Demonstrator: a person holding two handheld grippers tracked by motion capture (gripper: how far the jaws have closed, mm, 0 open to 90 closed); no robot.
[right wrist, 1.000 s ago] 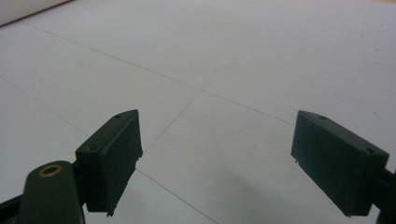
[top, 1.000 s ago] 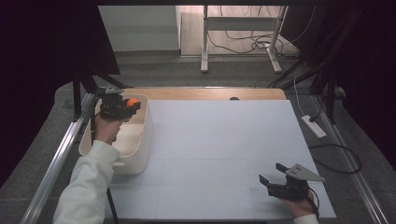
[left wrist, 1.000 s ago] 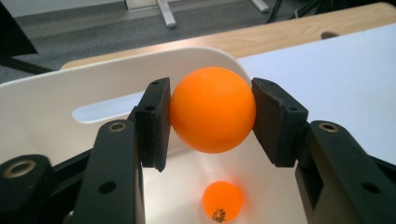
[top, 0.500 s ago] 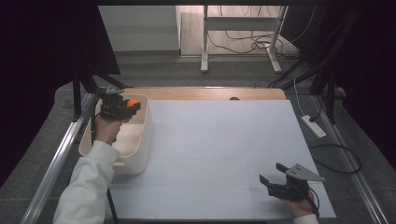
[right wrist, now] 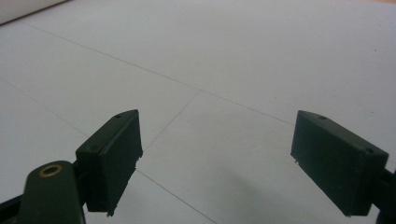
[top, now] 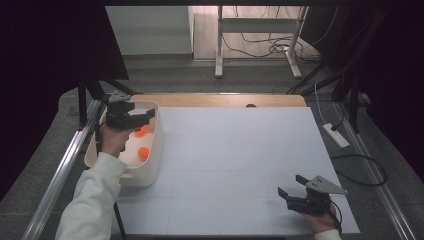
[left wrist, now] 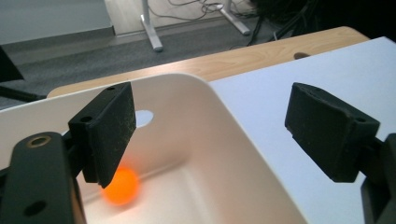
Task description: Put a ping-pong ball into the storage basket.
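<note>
A white bin stands at the table's left edge with two orange balls in it, one farther back and one nearer. My left gripper hovers over the bin, open and holding nothing. In the left gripper view its jaws straddle the bin's rim, and an orange ball lies on the bin floor below the left jaw. My right gripper rests low at the front right of the white sheet, open. Between its jaws there is just bare sheet.
The white sheet covers most of the wooden table. A metal rail runs along the left side. A power strip and cables lie on the floor to the right.
The orange ball that was at the left gripper's jaws now lies in the bin, beside a second ball. The right gripper has not moved.
</note>
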